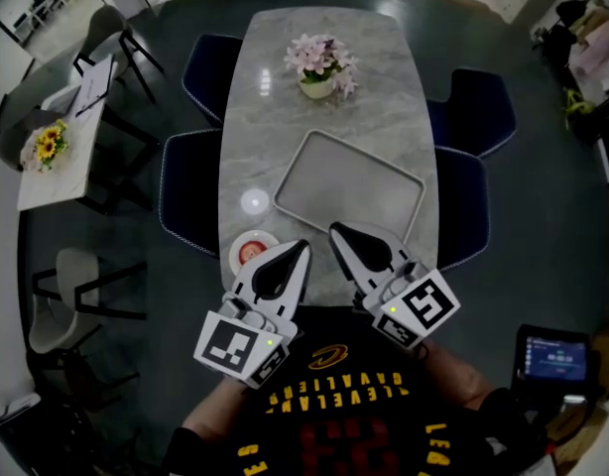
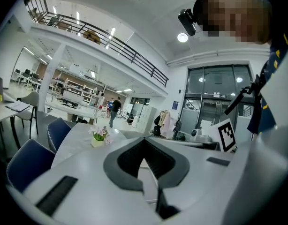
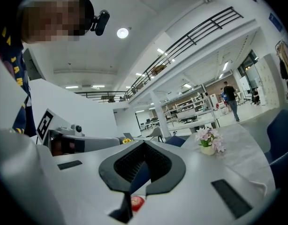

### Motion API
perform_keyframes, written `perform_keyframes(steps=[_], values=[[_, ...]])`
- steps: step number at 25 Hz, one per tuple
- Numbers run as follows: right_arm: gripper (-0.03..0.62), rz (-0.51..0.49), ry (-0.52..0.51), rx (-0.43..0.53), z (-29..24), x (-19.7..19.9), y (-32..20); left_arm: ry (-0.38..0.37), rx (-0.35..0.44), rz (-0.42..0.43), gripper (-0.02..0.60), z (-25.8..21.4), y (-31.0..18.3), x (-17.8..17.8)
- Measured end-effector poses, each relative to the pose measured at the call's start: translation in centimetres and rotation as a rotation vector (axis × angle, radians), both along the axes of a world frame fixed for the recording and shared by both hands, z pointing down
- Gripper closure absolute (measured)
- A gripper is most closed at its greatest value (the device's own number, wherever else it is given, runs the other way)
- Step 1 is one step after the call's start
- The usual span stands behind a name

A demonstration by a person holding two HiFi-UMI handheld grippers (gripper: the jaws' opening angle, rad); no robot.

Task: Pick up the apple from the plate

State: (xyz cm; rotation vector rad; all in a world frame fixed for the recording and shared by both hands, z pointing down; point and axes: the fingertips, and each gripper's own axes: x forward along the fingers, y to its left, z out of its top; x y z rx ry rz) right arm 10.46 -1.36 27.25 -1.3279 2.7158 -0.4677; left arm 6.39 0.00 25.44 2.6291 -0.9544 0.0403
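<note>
We judge the task unstarted: the red apple (image 1: 251, 252) sits on its small plate (image 1: 235, 257), on the desk (image 1: 285, 87) just off the near left corner of the tray (image 1: 349, 181). Also by that corner, the fingers of the left gripper (image 1: 302, 249) are clenched on nothing, and at the tray's near edge those of the right gripper (image 1: 334, 229) are likewise pressed together, empty. Nearer than the tray, a black jersey (image 1: 334, 405) reads "CLEVELAND CAVALIERS", upside down.
</note>
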Motion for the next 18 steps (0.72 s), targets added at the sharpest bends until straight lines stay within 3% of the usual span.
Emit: perform_keyframes(steps=[18], values=[[0.588,-0.011,0.026,0.025,-0.1,-0.03,0.9,-0.016,0.013,0.021,0.581,0.28,0.42,0.86]])
